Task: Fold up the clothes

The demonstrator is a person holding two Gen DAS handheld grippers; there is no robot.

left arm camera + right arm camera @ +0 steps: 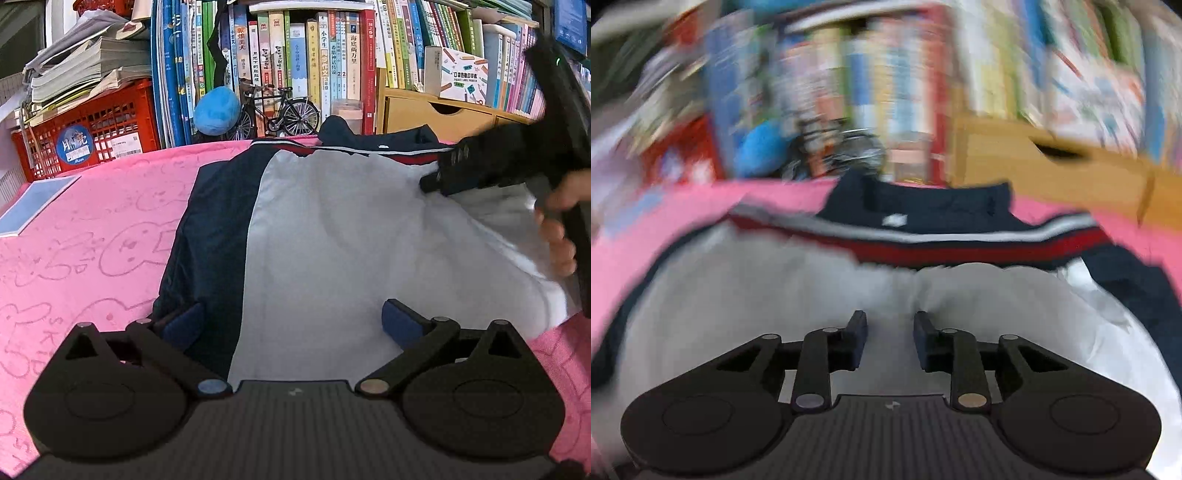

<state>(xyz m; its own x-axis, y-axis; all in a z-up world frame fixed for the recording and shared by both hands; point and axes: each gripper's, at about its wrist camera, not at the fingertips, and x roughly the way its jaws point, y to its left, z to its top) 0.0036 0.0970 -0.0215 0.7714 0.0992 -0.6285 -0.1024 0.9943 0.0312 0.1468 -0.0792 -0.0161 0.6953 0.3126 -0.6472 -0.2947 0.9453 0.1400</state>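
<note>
Left gripper (291, 321) fingers are being held wide open, empty, straddling the jacket (332, 240) hem | jacket is being spread on the pink-covered bench (92, 229), likely for folding | right gripper (890, 332) fingers are being held slightly parted over white fabric, nothing gripped

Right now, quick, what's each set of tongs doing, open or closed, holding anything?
Left tongs: open wide over the jacket, holding nothing.
Right tongs: open with a narrow gap, above the jacket's white panel, holding nothing.
</note>
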